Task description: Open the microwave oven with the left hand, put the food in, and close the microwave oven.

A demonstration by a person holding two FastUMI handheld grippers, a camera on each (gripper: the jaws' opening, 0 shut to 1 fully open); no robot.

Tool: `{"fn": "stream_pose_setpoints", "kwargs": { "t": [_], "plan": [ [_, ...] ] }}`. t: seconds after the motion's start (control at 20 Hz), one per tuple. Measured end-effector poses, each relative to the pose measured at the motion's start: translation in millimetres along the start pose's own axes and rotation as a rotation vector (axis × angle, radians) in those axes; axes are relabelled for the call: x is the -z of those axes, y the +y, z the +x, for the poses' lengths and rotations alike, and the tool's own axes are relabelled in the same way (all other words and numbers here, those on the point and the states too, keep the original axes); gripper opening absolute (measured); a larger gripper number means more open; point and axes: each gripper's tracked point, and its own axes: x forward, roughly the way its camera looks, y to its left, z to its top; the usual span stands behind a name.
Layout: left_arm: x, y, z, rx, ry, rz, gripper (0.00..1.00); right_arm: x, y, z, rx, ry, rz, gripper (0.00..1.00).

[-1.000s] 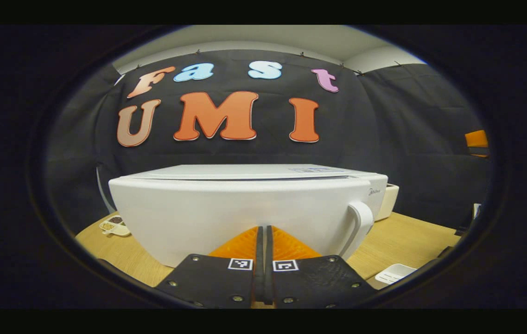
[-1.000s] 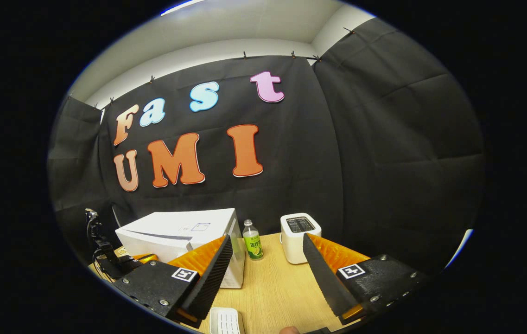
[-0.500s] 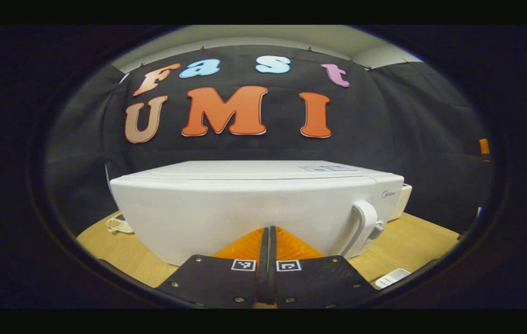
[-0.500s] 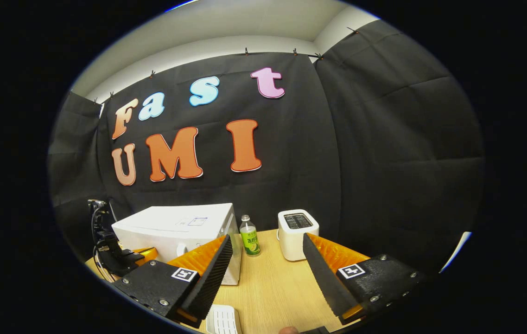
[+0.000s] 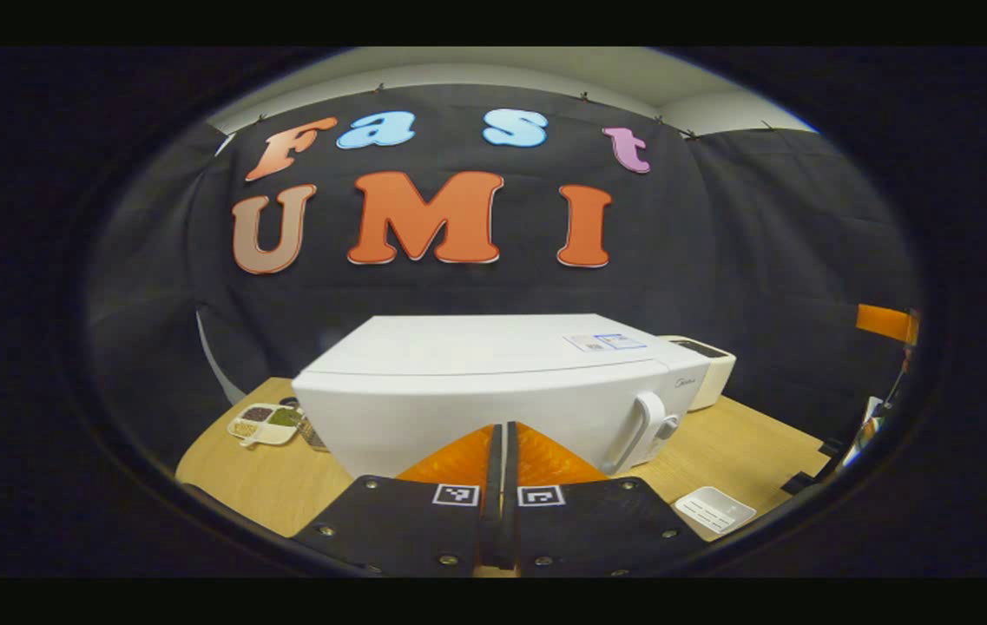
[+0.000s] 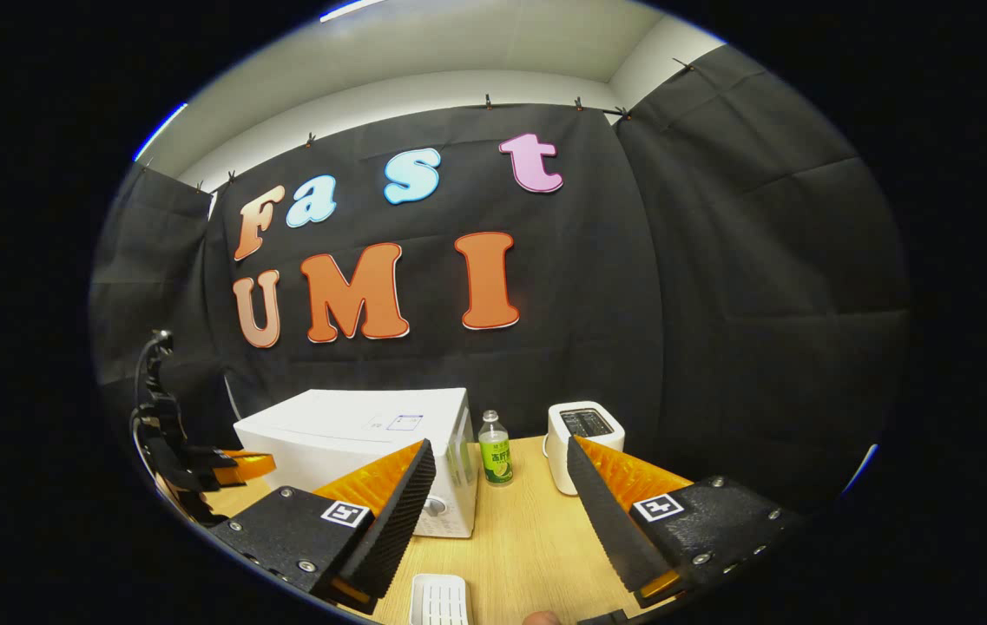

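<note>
The white microwave (image 5: pixel 493 395) stands on the wooden table (image 5: pixel 745 447) with its door shut and its curved handle (image 5: pixel 645 427) at the right of the front. My left gripper (image 5: pixel 502 431) is shut with nothing between its fingers, a short way back from the door. In the right gripper view the microwave (image 6: pixel 354 431) sits at the left, with the left gripper (image 6: pixel 228 463) beside its front. My right gripper (image 6: pixel 500 444) is held open and empty above the table (image 6: pixel 528 529).
A divided dish of small foods (image 5: pixel 263 425) lies left of the microwave. A white toaster (image 6: pixel 584 431) and a green-labelled bottle (image 6: pixel 496 449) stand to its right. A white ribbed tray (image 6: pixel 441 601) lies near the table's front.
My left gripper has backed away from the microwave door and risen, so the oven looks smaller and its top shows. The right gripper stays open, shifted only slightly.
</note>
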Motion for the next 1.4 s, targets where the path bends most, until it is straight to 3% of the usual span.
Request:
{"fn": "stream_pose_setpoints", "kwargs": {
  "t": [0.35,0.4,0.55,0.6,0.65,0.8,0.9,0.95,1.1,1.4],
  "plan": [
    [-111,80,-91,-0.109,-0.2,0.034,0.0,-8,15,-1,-0.028,-0.013,-0.016,0.94],
    [-117,88,-101,-0.128,-0.211,0.041,0.1,-10,16,-1,-0.032,-0.015,-0.016,0.94],
    [-129,108,-125,-0.172,-0.239,0.025,0.18,-13,22,0,-0.042,-0.022,-0.013,0.94],
    [-127,116,-131,-0.198,-0.235,0.02,0.38,-13,24,0,-0.046,-0.024,-0.011,0.94],
    [-124,119,-134,-0.206,-0.231,0.023,0.45,-13,25,0,-0.05,-0.025,-0.009,0.94],
    [-119,112,-141,-0.185,-0.228,0.007,0.52,-9,34,-1,-0.066,-0.019,-0.007,0.94],
    [-117,111,-145,-0.183,-0.227,0.006,0.77,-5,40,0,-0.077,-0.011,-0.013,0.94],
    [-118,113,-148,-0.188,-0.233,0.01,0.83,-4,42,0,-0.082,-0.01,-0.018,0.94],
    [-121,117,-154,-0.219,-0.254,0.029,0.86,-6,48,-1,-0.089,-0.012,-0.022,0.94],
    [-121,112,-161,-0.197,-0.259,0.036,0.88,-12,48,-7,-0.086,-0.027,-0.02,0.94]
  ]
}}
